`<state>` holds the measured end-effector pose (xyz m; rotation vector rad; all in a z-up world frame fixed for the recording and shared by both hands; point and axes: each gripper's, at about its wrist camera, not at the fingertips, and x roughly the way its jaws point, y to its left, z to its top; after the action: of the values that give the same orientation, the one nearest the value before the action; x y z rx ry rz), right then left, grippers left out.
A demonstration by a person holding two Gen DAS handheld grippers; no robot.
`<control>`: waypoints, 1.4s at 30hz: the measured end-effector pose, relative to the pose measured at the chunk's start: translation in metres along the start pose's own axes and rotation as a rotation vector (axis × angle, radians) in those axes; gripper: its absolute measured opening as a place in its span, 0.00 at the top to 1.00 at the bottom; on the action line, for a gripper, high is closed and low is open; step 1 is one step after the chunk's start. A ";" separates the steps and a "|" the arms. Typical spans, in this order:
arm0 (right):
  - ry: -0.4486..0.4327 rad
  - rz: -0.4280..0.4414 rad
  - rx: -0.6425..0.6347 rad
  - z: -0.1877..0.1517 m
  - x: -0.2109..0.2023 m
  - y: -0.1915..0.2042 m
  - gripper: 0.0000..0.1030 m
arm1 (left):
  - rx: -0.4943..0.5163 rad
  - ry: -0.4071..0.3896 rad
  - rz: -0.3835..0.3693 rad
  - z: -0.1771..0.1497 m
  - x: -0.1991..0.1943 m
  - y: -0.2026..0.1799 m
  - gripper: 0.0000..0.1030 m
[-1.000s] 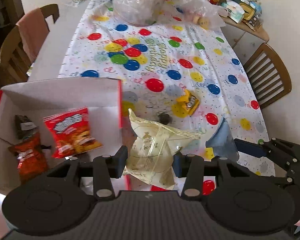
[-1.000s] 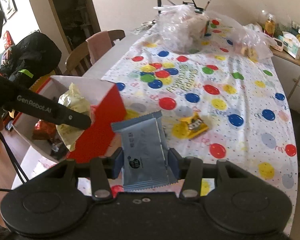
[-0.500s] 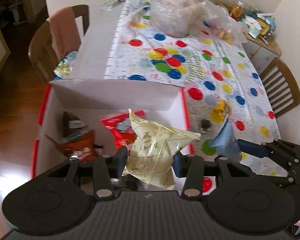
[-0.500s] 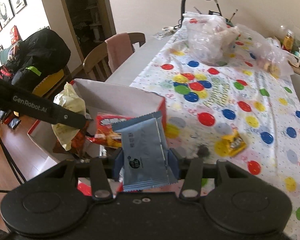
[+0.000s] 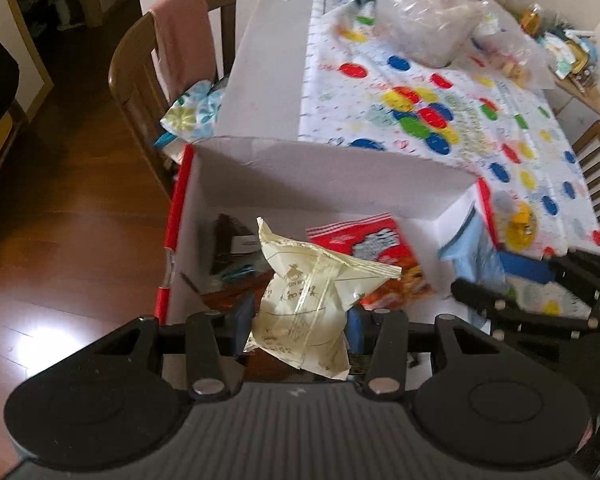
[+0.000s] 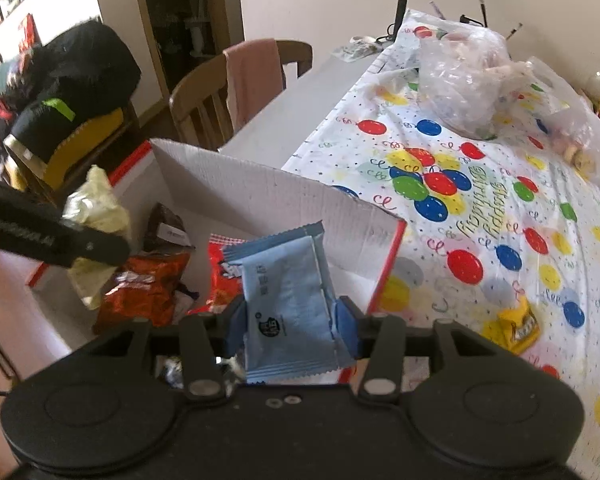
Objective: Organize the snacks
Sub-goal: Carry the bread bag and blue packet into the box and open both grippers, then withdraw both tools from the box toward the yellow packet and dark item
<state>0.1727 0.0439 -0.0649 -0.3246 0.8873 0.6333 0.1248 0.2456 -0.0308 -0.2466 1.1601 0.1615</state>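
"Happy Birthday" tablecloth [image 6: 480, 216] beside box [image 6: 284, 196]

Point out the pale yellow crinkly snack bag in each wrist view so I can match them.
Left wrist: pale yellow crinkly snack bag, bottom centre, clamped in the left gripper over the box.
Right wrist: the same bag at far left, behind the left gripper's black finger.
Shared landmark: the white cardboard box with red edges.

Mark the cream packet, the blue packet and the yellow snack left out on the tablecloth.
cream packet [image 5: 304, 308], left wrist view, middle of its front face.
blue packet [image 6: 290, 304], right wrist view, middle of the wrapper.
yellow snack [image 6: 518, 326], right wrist view, middle of the wrapper, lying on the tablecloth.
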 end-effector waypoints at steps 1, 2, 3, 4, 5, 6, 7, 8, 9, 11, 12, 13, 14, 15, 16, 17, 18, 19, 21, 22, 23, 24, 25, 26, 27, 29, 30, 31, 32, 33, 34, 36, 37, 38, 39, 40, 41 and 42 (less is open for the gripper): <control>0.007 -0.008 -0.005 0.002 0.006 0.000 0.55 | 0.000 0.005 0.005 0.001 0.004 0.003 0.57; 0.016 -0.014 -0.007 0.005 0.013 0.000 0.55 | 0.004 0.012 0.008 0.002 0.008 0.005 0.57; 0.028 -0.019 -0.008 0.007 0.020 0.001 0.55 | 0.007 0.015 0.012 0.003 0.011 0.006 0.57; 0.040 -0.021 -0.011 0.009 0.027 0.001 0.55 | 0.010 0.018 0.018 0.004 0.015 0.007 0.57; 0.046 -0.026 -0.014 0.010 0.032 0.001 0.55 | 0.014 0.022 0.023 0.006 0.019 0.008 0.57; 0.052 -0.030 -0.017 0.012 0.038 0.000 0.55 | 0.017 0.024 0.023 0.008 0.022 0.010 0.57; 0.058 -0.027 -0.021 0.013 0.043 0.000 0.55 | 0.016 0.028 0.025 0.010 0.026 0.011 0.57; 0.066 -0.027 -0.027 0.013 0.047 0.001 0.55 | 0.015 0.036 0.029 0.011 0.031 0.013 0.57; 0.076 -0.034 -0.031 0.013 0.051 0.001 0.55 | 0.016 0.046 0.033 0.013 0.035 0.013 0.57; 0.091 -0.037 -0.033 0.013 0.058 0.001 0.55 | 0.028 0.059 0.039 0.015 0.043 0.014 0.57; 0.097 -0.038 -0.032 0.012 0.061 0.002 0.55 | 0.030 0.065 0.045 0.016 0.047 0.014 0.57; 0.101 -0.038 -0.031 0.012 0.063 0.002 0.55 | 0.033 0.072 0.048 0.016 0.050 0.014 0.57; 0.104 -0.037 -0.032 0.012 0.065 0.002 0.54 | 0.035 0.079 0.049 0.017 0.054 0.014 0.57; 0.103 -0.037 -0.038 0.011 0.066 0.003 0.54 | 0.035 0.085 0.052 0.017 0.057 0.015 0.56; 0.103 -0.039 -0.045 0.011 0.067 0.004 0.54 | 0.038 0.090 0.057 0.016 0.059 0.015 0.56; 0.103 -0.040 -0.047 0.011 0.067 0.005 0.53 | 0.041 0.095 0.060 0.016 0.061 0.015 0.56; 0.102 -0.040 -0.046 0.011 0.068 0.005 0.53 | 0.041 0.096 0.063 0.015 0.063 0.015 0.56; 0.102 -0.038 -0.044 0.011 0.068 0.005 0.53 | 0.041 0.094 0.066 0.014 0.064 0.015 0.56; 0.101 -0.037 -0.041 0.012 0.067 0.004 0.53 | 0.040 0.093 0.065 0.014 0.065 0.016 0.56; 0.101 -0.038 -0.040 0.012 0.067 0.004 0.53 | 0.038 0.094 0.066 0.014 0.066 0.017 0.56; 0.101 -0.037 -0.037 0.012 0.066 0.004 0.52 | 0.037 0.094 0.068 0.013 0.066 0.017 0.56; 0.100 -0.035 -0.033 0.012 0.066 0.004 0.51 | 0.036 0.095 0.069 0.013 0.066 0.017 0.55; 0.099 -0.033 -0.030 0.012 0.065 0.003 0.50 | 0.035 0.095 0.073 0.013 0.067 0.017 0.55; 0.097 -0.036 -0.029 0.013 0.065 0.003 0.48 | 0.033 0.094 0.076 0.012 0.067 0.018 0.55; 0.094 -0.036 -0.025 0.013 0.063 0.002 0.45 | 0.032 0.092 0.079 0.011 0.067 0.018 0.55; 0.089 -0.024 -0.017 0.012 0.060 0.001 0.42 | 0.030 0.089 0.084 0.010 0.067 0.018 0.55; 0.085 -0.022 -0.014 0.012 0.058 0.001 0.39 | 0.028 0.087 0.081 0.010 0.066 0.018 0.54; 0.081 -0.023 -0.012 0.011 0.057 0.001 0.38 | 0.027 0.084 0.081 0.009 0.066 0.019 0.52; 0.075 -0.022 -0.008 0.011 0.054 0.001 0.37 | 0.026 0.080 0.081 0.008 0.064 0.019 0.51; 0.070 -0.015 -0.004 0.010 0.052 0.000 0.36 | 0.026 0.075 0.081 0.008 0.063 0.019 0.49; 0.066 -0.009 0.000 0.010 0.049 0.000 0.35 | 0.025 0.070 0.079 0.008 0.061 0.019 0.46; 0.052 -0.005 0.002 0.010 0.043 0.000 0.32 | 0.022 0.059 0.073 0.006 0.057 0.020 0.43; 0.045 0.000 0.003 0.010 0.040 0.000 0.31 | 0.023 0.052 0.069 0.005 0.055 0.020 0.40; 0.039 0.006 0.006 0.009 0.037 0.000 0.30 | 0.024 0.045 0.068 0.005 0.052 0.019 0.37; 0.031 0.012 0.008 0.009 0.033 0.000 0.27 | 0.025 0.037 0.066 0.004 0.050 0.019 0.32; 0.025 0.015 0.009 0.009 0.030 0.000 0.26 | 0.025 0.027 0.062 0.003 0.048 0.019 0.30; 0.018 0.017 0.010 0.009 0.027 0.000 0.22 | 0.024 0.016 0.056 0.003 0.045 0.018 0.30; 0.011 0.019 0.010 0.009 0.024 0.000 0.21 | 0.025 0.009 0.052 0.002 0.042 0.017 0.29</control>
<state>0.1890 0.0576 -0.0790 -0.3111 0.9046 0.6454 0.1390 0.2629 -0.0703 -0.1951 1.1778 0.1916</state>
